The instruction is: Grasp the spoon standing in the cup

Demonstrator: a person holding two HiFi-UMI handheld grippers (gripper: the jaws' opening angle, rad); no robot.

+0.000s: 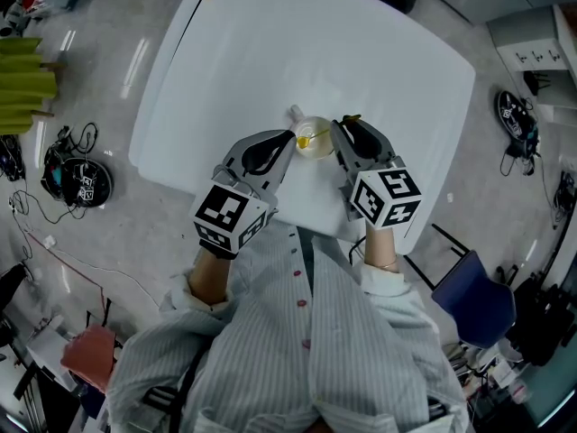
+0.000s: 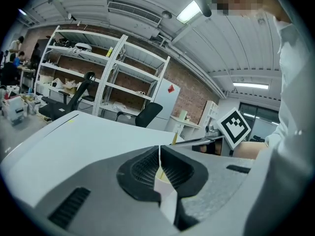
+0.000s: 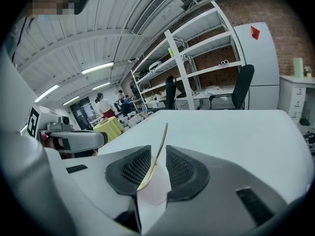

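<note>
A pale cup stands near the front edge of the white table, with a thin yellow spoon leaning in it. My left gripper is at the cup's left side; in the left gripper view its pads are shut on the cup's wall, and the spoon's tip pokes up behind them. My right gripper is at the cup's right. In the right gripper view the spoon's handle rises in the gap of the right gripper, over the cup. The pads stand apart from the handle.
The table's front edge is close under both grippers. On the floor lie cables and a round black device at the left and a blue chair at the right. White shelves and an office chair stand beyond the table.
</note>
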